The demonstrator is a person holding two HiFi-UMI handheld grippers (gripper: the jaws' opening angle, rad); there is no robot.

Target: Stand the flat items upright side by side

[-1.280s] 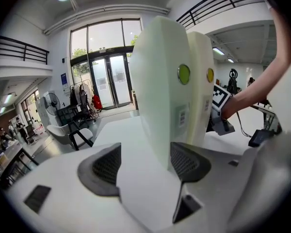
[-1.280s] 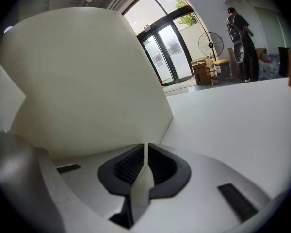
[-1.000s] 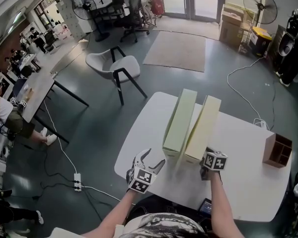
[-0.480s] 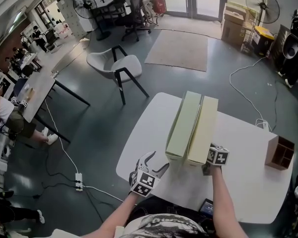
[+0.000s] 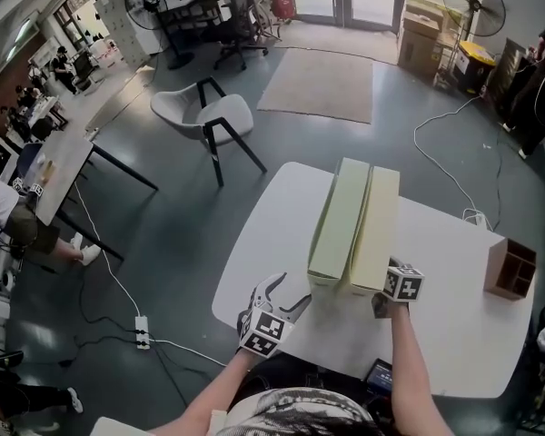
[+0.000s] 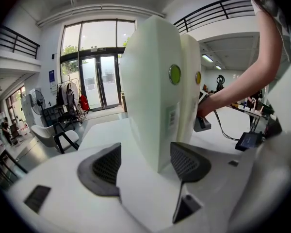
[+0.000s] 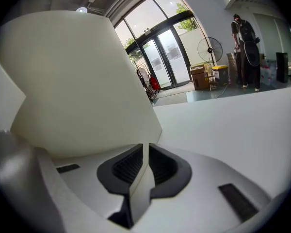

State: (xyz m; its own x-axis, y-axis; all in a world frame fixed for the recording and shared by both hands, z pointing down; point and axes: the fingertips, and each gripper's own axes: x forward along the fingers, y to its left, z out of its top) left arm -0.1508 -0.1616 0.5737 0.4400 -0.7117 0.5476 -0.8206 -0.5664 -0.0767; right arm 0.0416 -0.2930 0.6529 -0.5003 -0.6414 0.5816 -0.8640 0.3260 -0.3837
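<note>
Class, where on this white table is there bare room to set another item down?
Bare: the stretch between the cream box and the brown organizer, and the strip from the green box to the table's left edge. Crowded: the middle, where both boxes stand together.

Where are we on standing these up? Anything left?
Done: green box and yellow box stand upright, side by side on the table. In hand: nothing visibly gripped; left gripper open at the green box's end, right gripper jaws nearly together, just opening. Left: probably only backing away.
</note>
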